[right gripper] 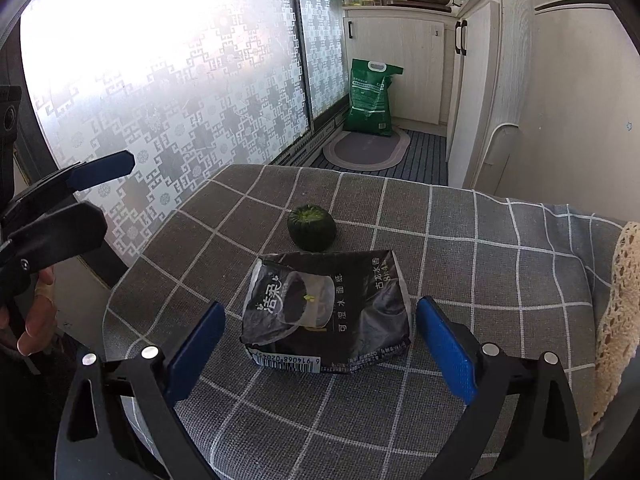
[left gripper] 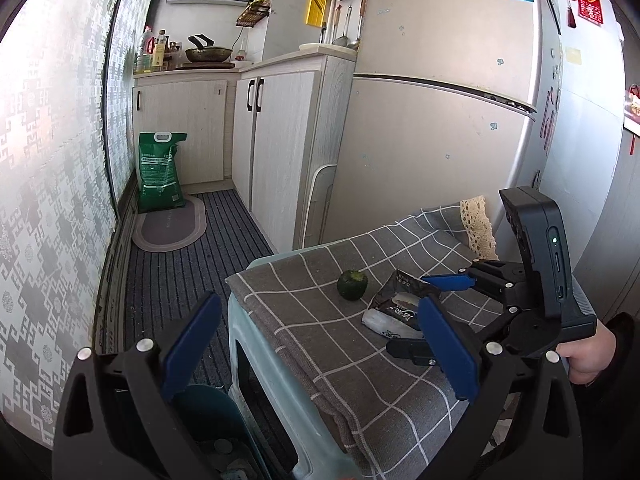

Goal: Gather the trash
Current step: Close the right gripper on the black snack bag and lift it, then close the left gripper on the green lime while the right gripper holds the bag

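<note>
A crumpled black tissue packet (right gripper: pixel 326 312) lies on a grey checked cloth (right gripper: pixel 460 240) that covers a stool. A small dark green fruit peel (right gripper: pixel 312 227) sits just beyond it. My right gripper (right gripper: pixel 320 344) is open, its blue pads on either side of the packet's near end, not touching it. In the left wrist view the packet (left gripper: pixel 396 308) and the peel (left gripper: pixel 352 285) show at the right, with the right gripper (left gripper: pixel 434 294) open over the packet. My left gripper (left gripper: pixel 316 344) is open and empty, held off the stool's left front corner.
The pale plastic stool (left gripper: pixel 260 368) stands in front of a fridge (left gripper: pixel 440 120). A dark bin (left gripper: pixel 208 412) sits on the floor under my left gripper. Cabinets (left gripper: pixel 276 152), a green bag (left gripper: pixel 160 172) and a floor mat (left gripper: pixel 170 226) lie beyond. A patterned glass door (right gripper: pixel 180 80) runs along the left.
</note>
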Available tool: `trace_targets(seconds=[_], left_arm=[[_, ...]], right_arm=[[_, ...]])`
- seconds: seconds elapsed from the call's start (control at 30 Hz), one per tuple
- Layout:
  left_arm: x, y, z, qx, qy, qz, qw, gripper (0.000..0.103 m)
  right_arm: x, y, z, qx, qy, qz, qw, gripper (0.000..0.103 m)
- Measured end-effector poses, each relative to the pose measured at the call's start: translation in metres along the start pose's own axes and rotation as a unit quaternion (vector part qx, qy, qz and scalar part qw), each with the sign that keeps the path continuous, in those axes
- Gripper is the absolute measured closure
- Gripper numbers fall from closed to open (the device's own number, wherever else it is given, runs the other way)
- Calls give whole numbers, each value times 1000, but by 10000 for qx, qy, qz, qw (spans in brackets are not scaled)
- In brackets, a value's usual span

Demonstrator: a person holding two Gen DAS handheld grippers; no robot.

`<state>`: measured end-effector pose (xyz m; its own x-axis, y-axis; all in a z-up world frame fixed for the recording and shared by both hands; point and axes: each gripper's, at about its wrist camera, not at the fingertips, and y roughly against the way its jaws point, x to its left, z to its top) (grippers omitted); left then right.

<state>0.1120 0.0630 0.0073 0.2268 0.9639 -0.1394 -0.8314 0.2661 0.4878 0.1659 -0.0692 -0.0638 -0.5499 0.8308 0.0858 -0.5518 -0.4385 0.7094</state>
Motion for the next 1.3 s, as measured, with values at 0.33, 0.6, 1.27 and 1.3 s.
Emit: trace_targets(seconds=[0.33,0.6,1.27,1.3], left_arm=[[-32,-25,5,210,-337,-32,9992,3],[-48,-52,13,484,-282,150,9983,3],[-46,-124,25,1565,419,892,9827,56],[-45,-126,24,1607,420,949,9815,58]], right_arm=[[-19,19,-10,-162,-99,-74,9998,32],[-58,65,-16,-593,-546,-143,9966,32],[-93,97,-49,-788,-766,129,9939,32],[-94,97,-51,-786,-768,133,9939,32]])
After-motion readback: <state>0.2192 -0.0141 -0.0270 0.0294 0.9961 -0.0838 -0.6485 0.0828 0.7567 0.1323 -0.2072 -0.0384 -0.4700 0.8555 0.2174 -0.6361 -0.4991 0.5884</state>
